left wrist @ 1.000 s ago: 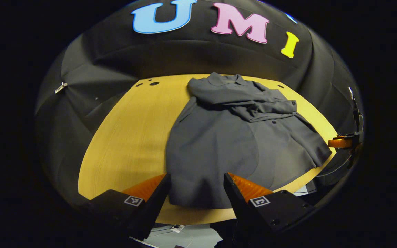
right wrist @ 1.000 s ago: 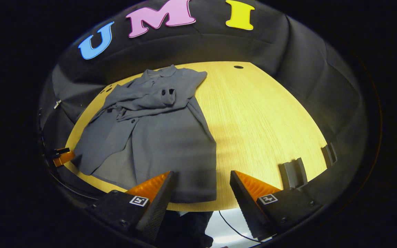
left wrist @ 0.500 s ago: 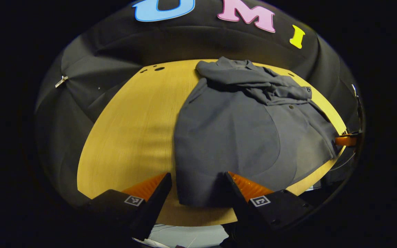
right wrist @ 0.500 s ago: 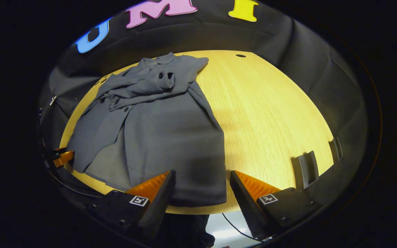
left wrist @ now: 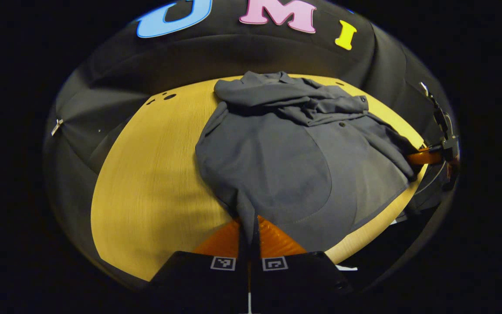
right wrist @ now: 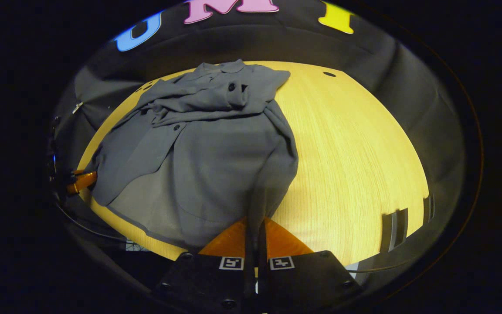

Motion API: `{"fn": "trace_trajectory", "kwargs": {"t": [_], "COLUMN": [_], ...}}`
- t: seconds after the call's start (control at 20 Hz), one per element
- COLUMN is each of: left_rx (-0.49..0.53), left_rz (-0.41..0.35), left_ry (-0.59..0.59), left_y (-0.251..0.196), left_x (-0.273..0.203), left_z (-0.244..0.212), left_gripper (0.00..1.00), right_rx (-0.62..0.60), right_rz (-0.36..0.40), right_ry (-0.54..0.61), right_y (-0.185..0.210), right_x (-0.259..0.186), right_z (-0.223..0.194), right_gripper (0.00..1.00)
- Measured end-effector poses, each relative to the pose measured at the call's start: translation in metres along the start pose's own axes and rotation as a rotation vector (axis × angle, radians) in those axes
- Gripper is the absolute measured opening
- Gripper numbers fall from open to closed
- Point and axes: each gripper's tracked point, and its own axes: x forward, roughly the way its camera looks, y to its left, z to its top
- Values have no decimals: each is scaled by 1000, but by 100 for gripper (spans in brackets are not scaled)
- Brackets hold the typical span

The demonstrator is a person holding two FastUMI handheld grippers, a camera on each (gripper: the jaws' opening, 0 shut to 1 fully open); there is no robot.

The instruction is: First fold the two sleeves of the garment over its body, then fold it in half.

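A grey buttoned garment lies on the yellow wooden table, collar at the far side, both sleeves folded across its chest. My left gripper is shut on the hem's near left corner, and the cloth rises in a ridge from its fingers. In the right gripper view the same garment spreads to the left, and my right gripper is shut on the hem's near right corner, the fabric pulled up into a fold. The right gripper also shows at the left gripper view's right edge, and the left gripper at the right gripper view's left edge.
The table's bare wood stretches to the right of the garment, with small holes near its far edge. Two grey brackets sit at the table's near right rim. Black cloth walls close in on all sides.
Both grippers went from open, straddling the hem corners, to shut on them. The hem corners have lifted and the cloth bunches toward the fingers.
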Motion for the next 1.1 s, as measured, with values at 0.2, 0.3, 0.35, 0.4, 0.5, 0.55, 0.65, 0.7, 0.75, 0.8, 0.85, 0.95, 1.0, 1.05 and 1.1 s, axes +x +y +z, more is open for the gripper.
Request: {"fn": "trace_trajectory", "kwargs": {"t": [0.2,0.3,0.35,0.4,0.5,0.55,0.65,0.7,0.75,0.8,0.85,0.95,1.0,1.05,1.1], "left_rx": [-2,-17,-33,-48,-87,-114,-159,-169,-177,-185,-190,-193,-189,-187,-188], "left_rz": [-17,-43,-55,-62,-67,-63,-54,-51,-50,-51,-55,-59,-59,-59,-62], "left_ry": [31,33,40,48,49,42,7,-19,-48,-78,-111,-178,-209,-238,-261], "left_y": [-3,-7,-10,-11,-9,-8,-8,-7,-7,-6,-6,-4,-1,2,5], "left_x": [-24,-41,-49,-58,-72,-77,-87,-91,-95,-98,-101,-106,-108,-107,-106], "left_z": [-7,-10,-14,-16,-12,-2,15,28,42,57,74,111,129,146,161], "left_gripper": [6,6,6,6,6,6,6,6,6,6,6,5,6,6,6], "right_rx": [38,36,31,30,50,65,96,106,111,111,107,98,98,98,95], "right_rz": [40,60,66,70,93,100,102,95,89,86,82,85,86,87,87], "right_ry": [-8,-11,-10,-13,-37,-58,-125,-161,-199,-239,-280,-354,-383,-411,-434], "right_y": [4,4,4,3,5,7,5,3,2,0,-1,-2,-3,-5,-8], "right_x": [-18,-34,-42,-50,-67,-75,-87,-93,-97,-101,-104,-113,-116,-119,-120], "right_z": [1,-3,-5,-7,-4,2,25,39,55,73,92,129,145,161,175], "right_gripper": [7,7,7,7,7,7,7,7,7,7,7,7,6,6,6]}}
